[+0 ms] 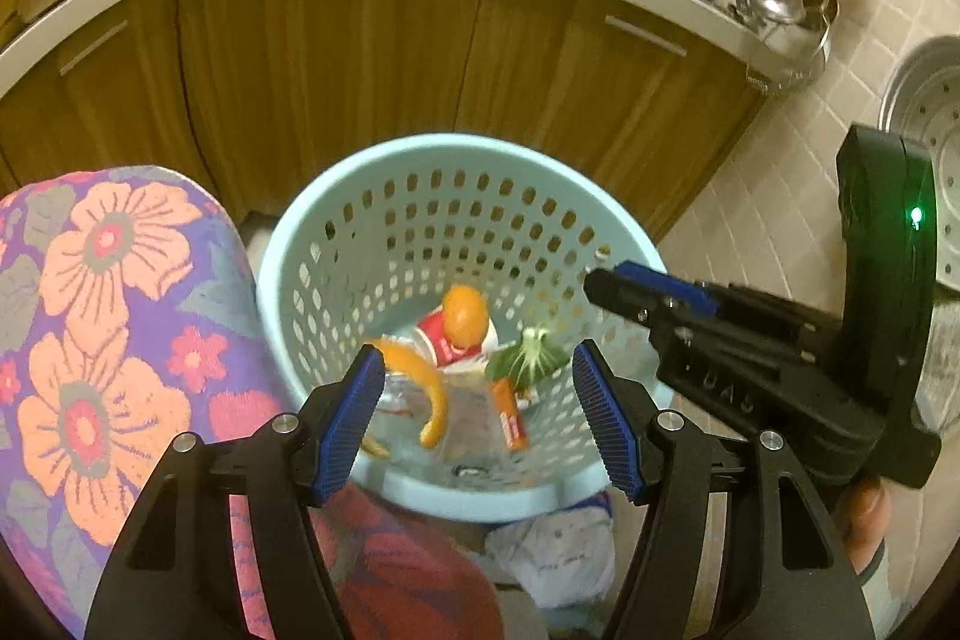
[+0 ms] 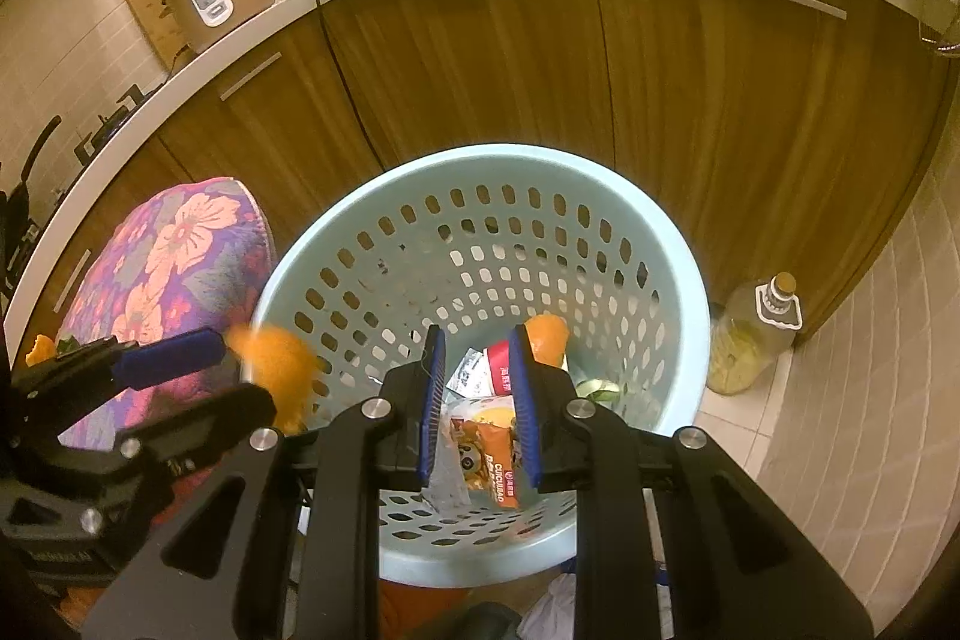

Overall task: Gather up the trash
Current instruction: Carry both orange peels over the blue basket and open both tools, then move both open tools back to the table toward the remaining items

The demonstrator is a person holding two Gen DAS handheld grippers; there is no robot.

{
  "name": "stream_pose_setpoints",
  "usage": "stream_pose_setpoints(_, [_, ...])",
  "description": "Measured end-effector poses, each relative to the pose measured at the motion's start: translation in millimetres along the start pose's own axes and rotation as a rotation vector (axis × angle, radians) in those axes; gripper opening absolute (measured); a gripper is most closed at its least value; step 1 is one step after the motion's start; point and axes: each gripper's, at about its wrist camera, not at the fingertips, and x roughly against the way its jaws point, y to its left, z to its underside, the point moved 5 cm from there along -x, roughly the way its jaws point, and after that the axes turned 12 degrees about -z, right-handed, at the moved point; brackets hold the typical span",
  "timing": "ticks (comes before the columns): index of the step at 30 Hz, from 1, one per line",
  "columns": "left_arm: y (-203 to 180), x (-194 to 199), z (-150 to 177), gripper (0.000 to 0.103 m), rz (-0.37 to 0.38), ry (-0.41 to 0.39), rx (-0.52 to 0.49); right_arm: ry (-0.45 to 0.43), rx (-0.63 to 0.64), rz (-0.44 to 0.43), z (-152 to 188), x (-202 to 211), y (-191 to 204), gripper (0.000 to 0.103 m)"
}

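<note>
A light blue perforated basket (image 1: 456, 142) (image 2: 510, 154) stands on the floor below both grippers. Inside lie a red-and-white wrapper (image 1: 444, 346), an orange peel piece (image 1: 465, 316), a green vegetable scrap (image 1: 528, 364) and an orange snack wrapper (image 2: 495, 466). My left gripper (image 1: 480, 358) (image 2: 246, 370) is open over the basket's near rim. A blurred curl of orange peel (image 1: 429, 400) (image 2: 279, 358) is loose between its jaws, pressed by neither pad. My right gripper (image 2: 477, 334) (image 1: 600, 289) hovers over the basket with a narrow gap and nothing visibly in it.
A floral cushioned stool (image 1: 108, 310) (image 2: 174, 256) touches the basket's left side. Wooden cabinets (image 2: 690, 100) curve behind it. A bottle of yellow liquid (image 2: 750, 340) stands on the tiled floor at the right. Crumpled white trash (image 1: 552, 556) lies on the floor by the basket's near side.
</note>
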Motion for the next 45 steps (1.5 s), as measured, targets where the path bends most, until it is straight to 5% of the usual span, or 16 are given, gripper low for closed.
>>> stream_pose_setpoints(6, [7.6,-2.1,2.1,0.065,-0.007,0.012,0.017,-0.012,-0.001,-0.002,-1.2,2.6,0.9,0.019])
stream_pose_setpoints(21, [60.7,82.3,14.5,0.065,-0.059,-0.227,0.178,-0.050,0.118,-0.047,-10.2,23.3,61.9,0.019])
stream_pose_setpoints(24, [79.2,104.4,22.4,0.065,-0.103,-0.269,0.213,-0.057,0.151,-0.069,-12.4,26.1,83.3,0.023])
stream_pose_setpoints(28, [105.1,134.3,35.8,0.066,-0.185,-0.318,0.239,-0.083,0.208,-0.106,-13.7,29.4,117.2,0.044])
stream_pose_setpoints(37, [177.1,195.8,79.0,0.067,-0.349,-0.407,0.358,-0.073,0.363,-0.199,-4.8,18.6,212.3,0.052])
stream_pose_setpoints(45, [243.1,238.1,119.6,0.078,-0.519,-0.443,0.462,0.003,0.475,-0.260,21.2,-13.9,292.3,0.052])
